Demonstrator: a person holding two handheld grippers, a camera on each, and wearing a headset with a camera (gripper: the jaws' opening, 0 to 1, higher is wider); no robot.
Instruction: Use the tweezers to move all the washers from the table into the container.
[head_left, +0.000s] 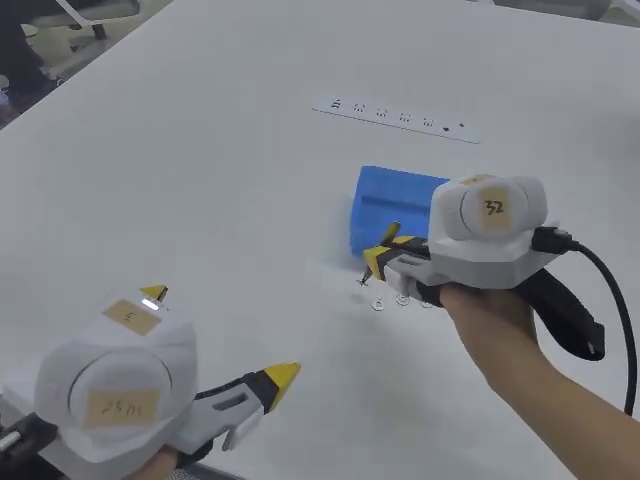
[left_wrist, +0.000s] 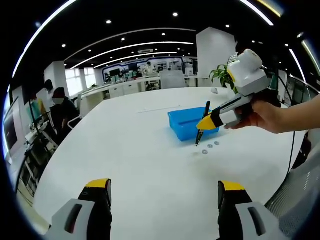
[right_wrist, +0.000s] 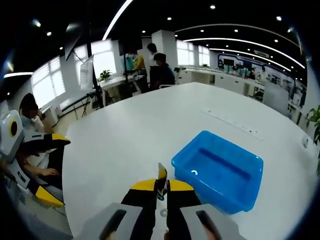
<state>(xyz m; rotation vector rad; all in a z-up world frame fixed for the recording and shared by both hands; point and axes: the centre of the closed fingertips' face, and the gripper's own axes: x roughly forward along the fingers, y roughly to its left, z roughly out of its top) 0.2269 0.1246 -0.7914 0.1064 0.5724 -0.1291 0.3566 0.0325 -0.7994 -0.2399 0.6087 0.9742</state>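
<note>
Three small washers lie on the white table just in front of the blue container. My right gripper is shut on black tweezers, whose tips point down close to the washers' left side. In the right gripper view the tweezers stick out between the yellow jaws, next to the container, where a small ring that looks like a washer lies. My left gripper hangs open near the front left, holding nothing. From there I see the washers and the tweezers.
A white power strip lies beyond the container. The table's left edge runs along the far left, with chairs past it. People sit and stand at desks behind. A black cable trails from the right gripper.
</note>
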